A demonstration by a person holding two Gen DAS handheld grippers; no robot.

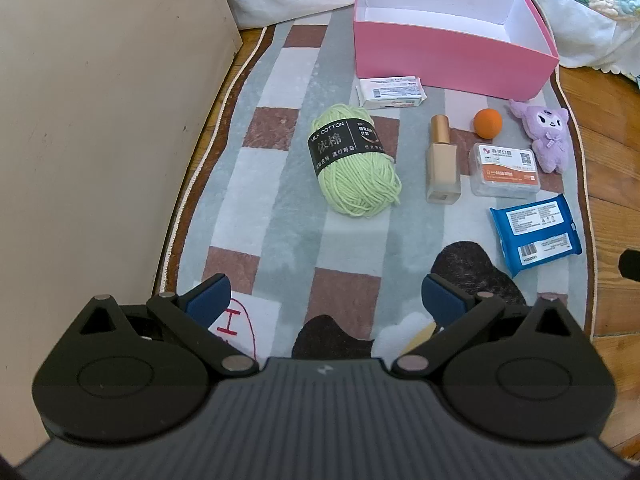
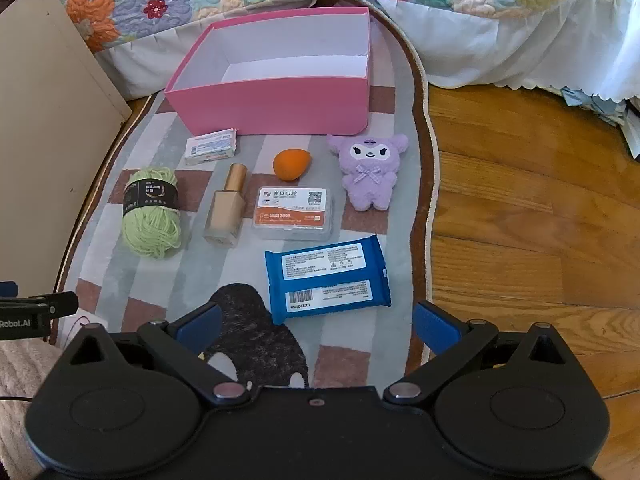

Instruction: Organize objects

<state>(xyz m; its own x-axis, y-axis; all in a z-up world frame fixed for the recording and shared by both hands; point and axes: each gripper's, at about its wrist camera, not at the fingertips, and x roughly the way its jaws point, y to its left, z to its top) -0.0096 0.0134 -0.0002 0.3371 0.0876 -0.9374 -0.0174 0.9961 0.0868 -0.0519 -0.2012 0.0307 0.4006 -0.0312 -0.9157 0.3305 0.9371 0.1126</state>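
Right fingers [image 2: 316, 326] hang spread apart and empty just short of the blue pack [image 2: 327, 279], its long axis lying across their gap. Left fingers [image 1: 326, 300], also wide, stand farther off. Beyond waits the empty pink box [image 2: 276, 110].

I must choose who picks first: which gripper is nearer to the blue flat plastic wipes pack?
Right. The right gripper, jaws open, hovers just short of the blue flat plastic wipes pack. The left gripper, also open, is off to the pack's left, farther away.
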